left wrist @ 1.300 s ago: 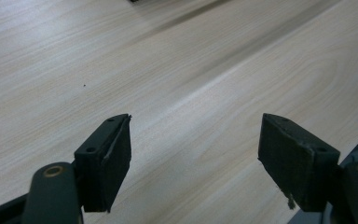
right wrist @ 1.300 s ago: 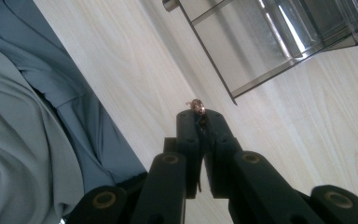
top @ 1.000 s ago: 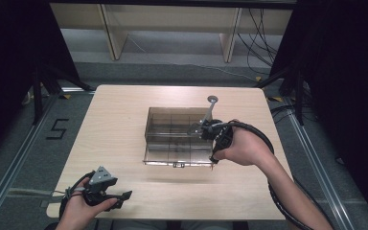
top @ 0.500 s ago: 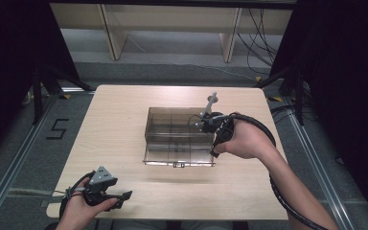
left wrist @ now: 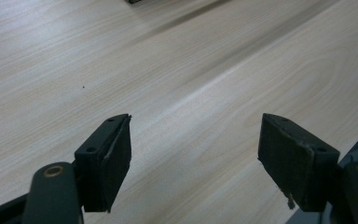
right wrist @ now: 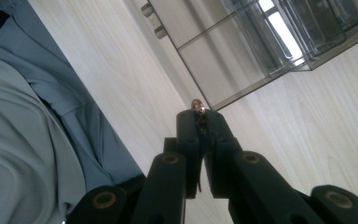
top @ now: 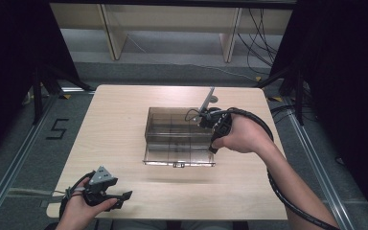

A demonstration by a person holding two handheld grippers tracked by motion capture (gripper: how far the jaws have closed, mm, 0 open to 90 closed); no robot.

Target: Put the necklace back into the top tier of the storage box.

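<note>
The right gripper (right wrist: 199, 114) has its fingers (right wrist: 221, 140) pressed together on a small brownish, shiny object (right wrist: 197, 105) that pokes out just past the tips; what it is cannot be told at this size. In the high view this gripper (top: 214, 143) sits at the right end of a smoke-tinted clear plastic compartment box (top: 177, 136), held by the person's right hand (top: 242, 136), with its tips pointing down toward the box's front right corner. The box stands near the middle of the tabletop (top: 115, 129). Dividers split it into several compartments, and whether anything lies in them cannot be made out. Two small latches (right wrist: 151, 18) sit on its front edge. No label shows on the box.

The left gripper (left wrist: 196, 154) has its fingers (left wrist: 109, 161) wide apart with bare wood grain between them; it (top: 117, 196) rests at the tabletop's near left corner, well apart from the box.

On the floor to the left, a black "5" (top: 57, 129) is marked.
</note>
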